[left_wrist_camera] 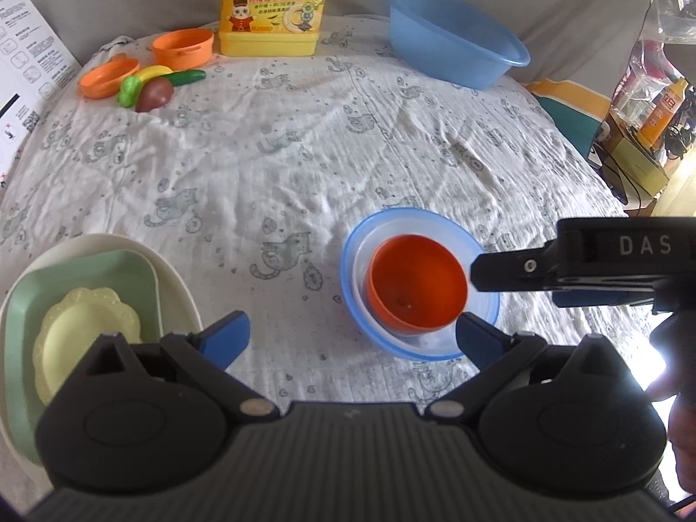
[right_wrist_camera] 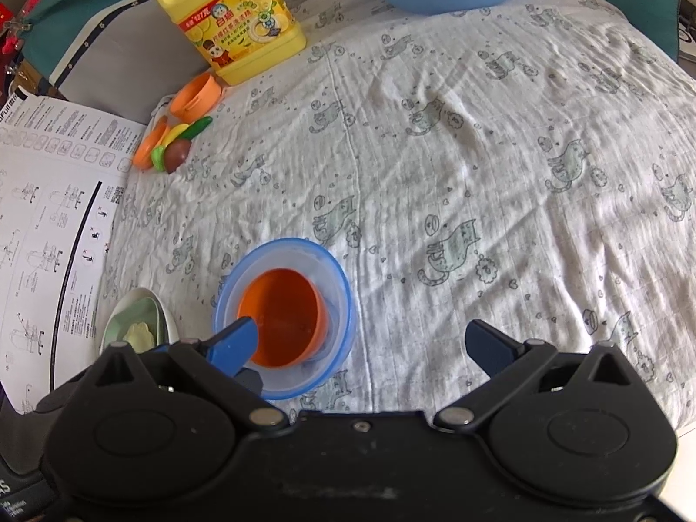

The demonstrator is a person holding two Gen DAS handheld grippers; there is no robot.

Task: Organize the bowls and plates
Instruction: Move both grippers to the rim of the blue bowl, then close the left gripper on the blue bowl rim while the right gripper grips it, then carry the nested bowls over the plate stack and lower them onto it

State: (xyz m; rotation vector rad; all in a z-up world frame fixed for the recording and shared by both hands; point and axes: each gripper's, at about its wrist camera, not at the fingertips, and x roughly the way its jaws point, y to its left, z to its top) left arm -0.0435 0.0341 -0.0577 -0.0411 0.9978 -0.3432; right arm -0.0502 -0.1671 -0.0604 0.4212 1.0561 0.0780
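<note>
- The left tool (left_wrist_camera: 352, 337) has its two blue fingers wide apart and holds nothing; it hangs over the cat-print cloth (left_wrist_camera: 304, 152) that covers the surface.
- The right tool (right_wrist_camera: 363, 343) is also spread wide and empty. Its left finger (right_wrist_camera: 232, 343) lies in front of the rim of the orange bowl (right_wrist_camera: 282, 317); I cannot tell if it touches.
- In the left wrist view the right tool comes in from the right, its black tip just beside the orange bowl (left_wrist_camera: 417, 287).
- The orange bowl sits inside a clear bowl with a blue rim (left_wrist_camera: 352, 243).
- To the left is a white dish (left_wrist_camera: 174, 274) with a green tray (left_wrist_camera: 143, 274) inside it and a pale yellow scalloped plate (left_wrist_camera: 82, 326) in the tray.
- Far across the cloth stand a yellow detergent jug (left_wrist_camera: 269, 4), a blue basin (left_wrist_camera: 452, 39), an orange toy pot (left_wrist_camera: 182, 48) and toy vegetables (left_wrist_camera: 148, 87).
- A printed instruction sheet (right_wrist_camera: 48, 200) lies at the left edge.
</note>
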